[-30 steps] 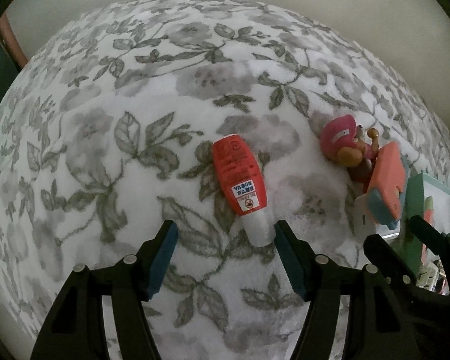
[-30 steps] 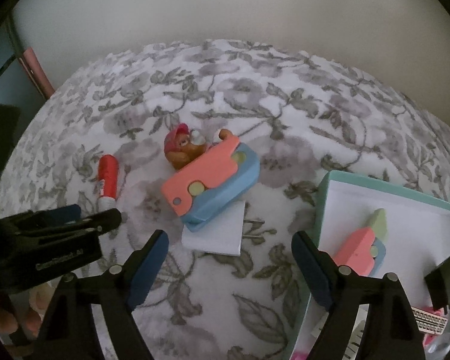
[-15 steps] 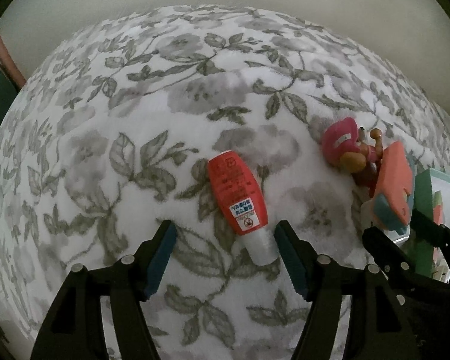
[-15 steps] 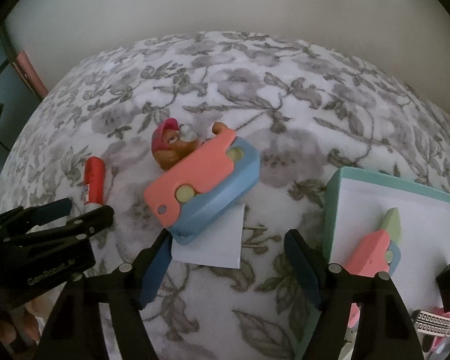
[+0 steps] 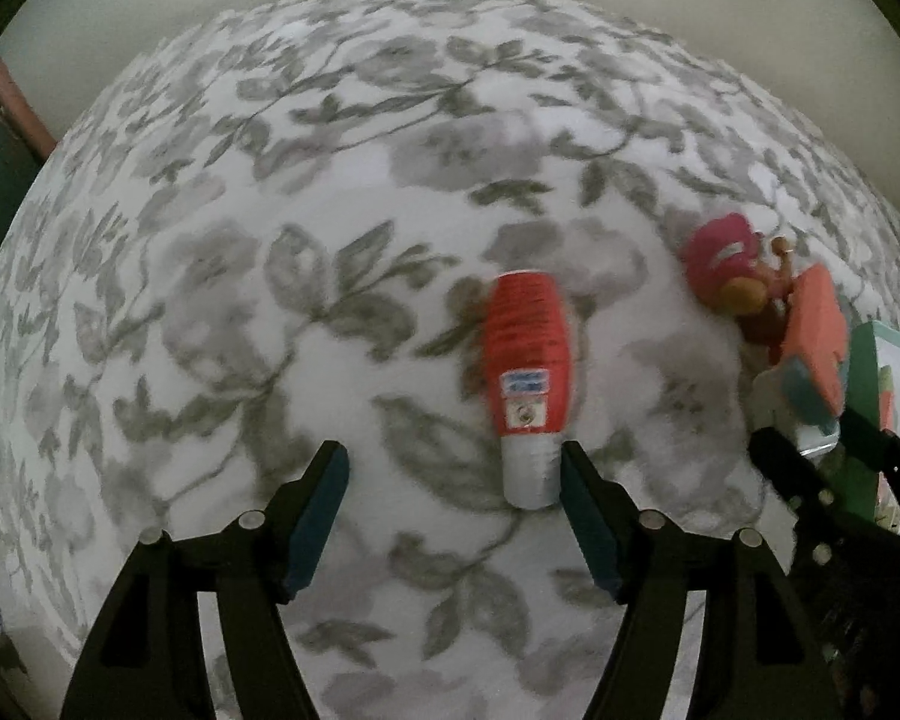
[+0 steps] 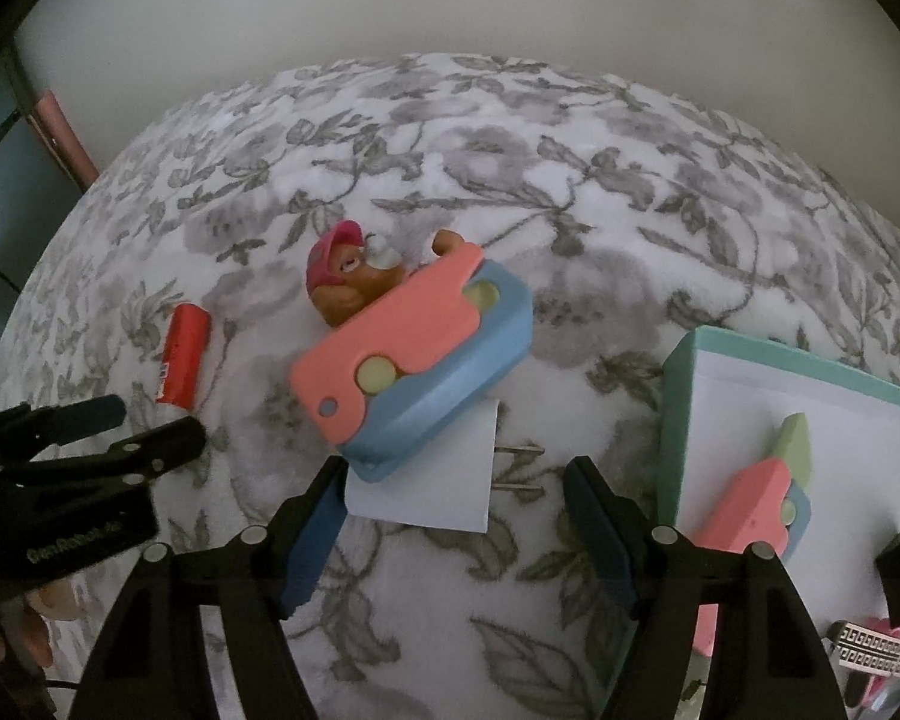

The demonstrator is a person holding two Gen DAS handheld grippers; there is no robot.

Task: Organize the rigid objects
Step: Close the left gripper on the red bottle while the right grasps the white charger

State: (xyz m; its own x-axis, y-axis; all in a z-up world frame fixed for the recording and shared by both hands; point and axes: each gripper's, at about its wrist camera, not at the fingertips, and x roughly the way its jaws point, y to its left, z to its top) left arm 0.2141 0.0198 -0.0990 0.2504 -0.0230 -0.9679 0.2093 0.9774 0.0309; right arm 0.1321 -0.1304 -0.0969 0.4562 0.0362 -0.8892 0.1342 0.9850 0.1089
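1. My right gripper (image 6: 453,531) has come down closer over the white adapter (image 6: 423,471) than it was a second ago, and its jaws are closing; the adapter's near edge sits between the tips, but the pads do not press on it yet, so I hold nothing there.
2. My left gripper (image 5: 455,513) has slid sideways since then: the red tube (image 5: 528,381) now lies with its white cap just beside my right-hand pad instead of centred further off. The jaws stand apart, empty.
3. I read this as two pickups being lined up at once, neither grip made.
4. The adapter is a flat white block, its two metal prongs pointing toward the teal box (image 6: 678,396). The pink-and-blue toy (image 6: 411,360) leans on its far edge, so lifting may tip the toy.
5. Behind that toy stands a small figurine (image 6: 342,276) in a pink cap.
6. The box, well to my right, already holds a similar pink toy and other small items; I judge the task partly done.
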